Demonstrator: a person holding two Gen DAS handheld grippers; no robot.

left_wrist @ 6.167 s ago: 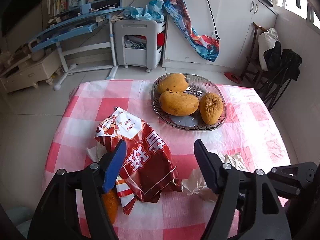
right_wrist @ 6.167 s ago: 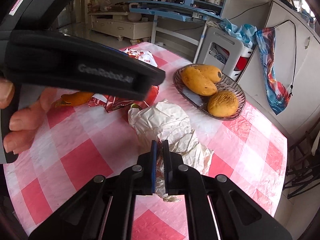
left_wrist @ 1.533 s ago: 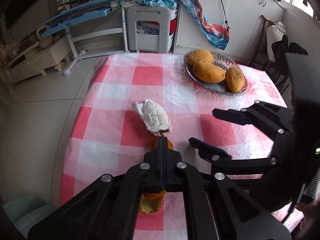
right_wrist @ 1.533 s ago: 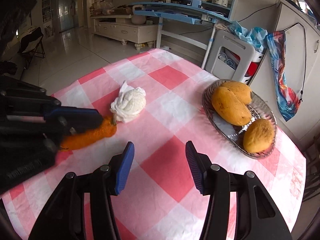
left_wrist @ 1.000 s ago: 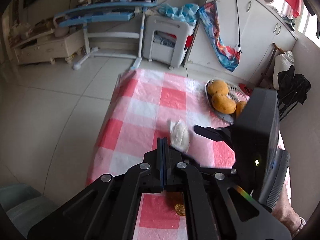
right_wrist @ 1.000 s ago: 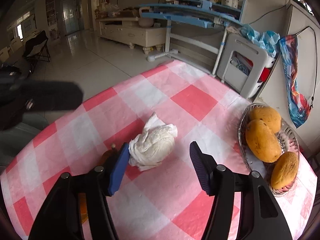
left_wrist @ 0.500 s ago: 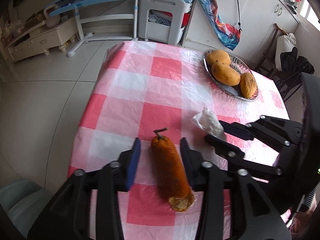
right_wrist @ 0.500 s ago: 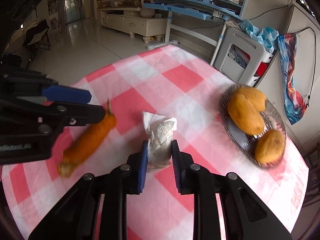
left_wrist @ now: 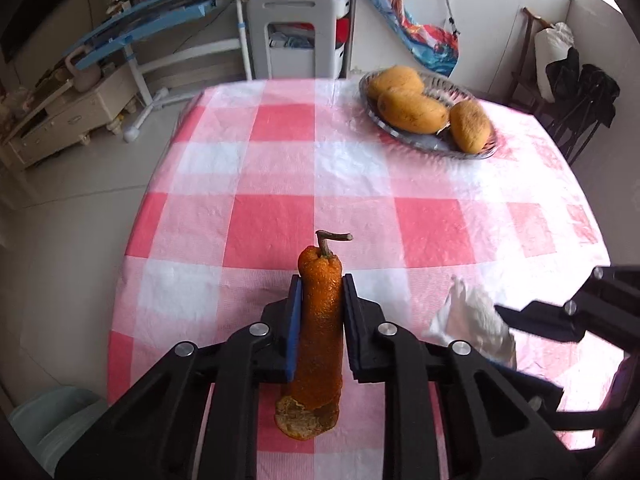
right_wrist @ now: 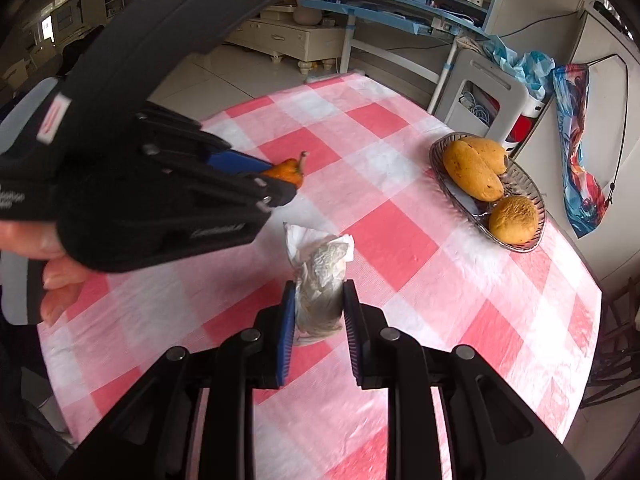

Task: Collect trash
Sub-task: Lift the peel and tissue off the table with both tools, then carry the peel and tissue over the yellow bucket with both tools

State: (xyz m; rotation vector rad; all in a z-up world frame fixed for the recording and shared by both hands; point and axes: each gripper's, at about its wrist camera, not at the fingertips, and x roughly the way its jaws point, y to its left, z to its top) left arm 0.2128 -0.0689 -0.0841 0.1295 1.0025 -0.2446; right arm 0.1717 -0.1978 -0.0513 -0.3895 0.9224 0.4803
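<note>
A long curl of orange peel [left_wrist: 320, 320] with a stem lies on the pink-checked tablecloth [left_wrist: 280, 168]. My left gripper [left_wrist: 320, 304] is closing on it, and both blue pads touch its sides. In the right wrist view the peel [right_wrist: 286, 170] pokes out past the left gripper [right_wrist: 276, 184]. My right gripper [right_wrist: 318, 300] is shut on a crumpled white tissue [right_wrist: 320, 272], held just above the cloth. The left wrist view shows that tissue [left_wrist: 472, 320] at lower right, with the right gripper's black fingers [left_wrist: 536, 316] behind it.
A glass dish [left_wrist: 476, 152] with three mangoes [left_wrist: 412, 110] sits at the table's far right. The table edge curves down the left, with tiled floor beyond. A pale bin [left_wrist: 48, 420] stands by the near left corner. A hand [right_wrist: 52, 276] holds the left gripper.
The left jaws have closed in against the orange peel. The right gripper, still holding the tissue, has drawn back toward the near right of the table.
</note>
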